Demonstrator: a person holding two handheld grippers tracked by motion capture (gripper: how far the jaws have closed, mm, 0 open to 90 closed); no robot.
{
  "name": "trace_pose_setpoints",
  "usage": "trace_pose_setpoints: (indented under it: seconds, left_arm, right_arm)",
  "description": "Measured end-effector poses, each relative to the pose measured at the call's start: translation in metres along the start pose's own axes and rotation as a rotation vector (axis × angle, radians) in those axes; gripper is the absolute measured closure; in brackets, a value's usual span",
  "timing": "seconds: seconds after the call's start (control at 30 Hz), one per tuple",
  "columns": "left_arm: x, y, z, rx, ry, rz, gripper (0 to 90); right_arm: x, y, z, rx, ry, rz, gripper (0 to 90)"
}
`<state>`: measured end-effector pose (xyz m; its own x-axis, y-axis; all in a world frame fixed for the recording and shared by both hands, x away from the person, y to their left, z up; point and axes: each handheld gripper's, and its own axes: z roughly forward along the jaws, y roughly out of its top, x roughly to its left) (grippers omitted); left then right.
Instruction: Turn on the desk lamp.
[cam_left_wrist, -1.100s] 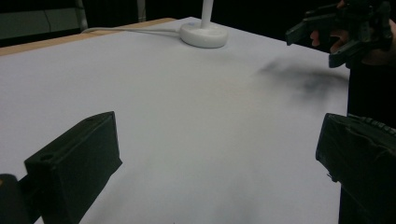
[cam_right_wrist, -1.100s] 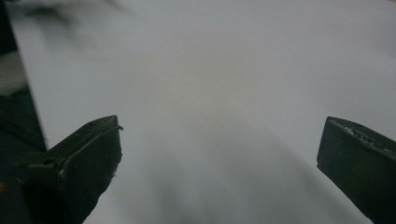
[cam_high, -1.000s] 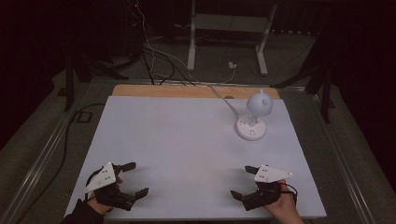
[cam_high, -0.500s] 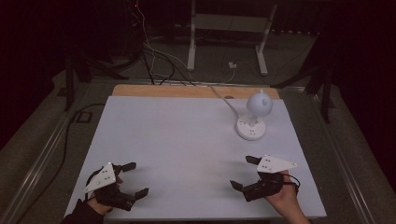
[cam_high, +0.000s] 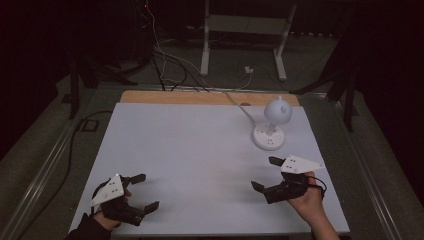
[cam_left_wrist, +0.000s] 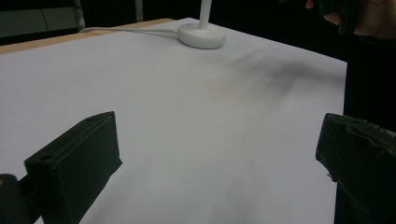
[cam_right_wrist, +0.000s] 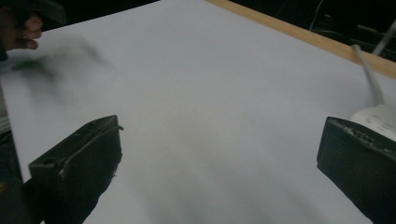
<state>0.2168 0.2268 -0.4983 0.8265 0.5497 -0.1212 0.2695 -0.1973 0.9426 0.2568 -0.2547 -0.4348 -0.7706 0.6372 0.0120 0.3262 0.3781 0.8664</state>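
- Lamp (cam_high: 271, 125): a small white desk lamp with a round base and globe head stands upright at the counter's (cam_high: 200, 150) far right, its cable trailing off the back edge.
- Left gripper (cam_high: 141, 191): near-left corner, fingers spread wide, holding nothing.
- Right gripper (cam_high: 266, 173): near-right, just short of the lamp, fingers wide apart and empty.

We see a plain white table top (cam_high: 200, 160) with a light brown wood strip (cam_high: 200, 97) at its far edge. The little lamp (cam_high: 272, 125) is white. Both grippers have black jaws.
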Motion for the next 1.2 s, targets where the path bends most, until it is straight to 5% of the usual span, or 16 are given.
trace_pose_setpoints:
  seconds: [1.2]
  left_arm:
    - [0.001,0.000,-0.001,-0.007,0.000,-0.010,0.4]
  right_arm:
    - [-0.065,-0.007,0.007,0.025,-0.160,0.093,0.0]
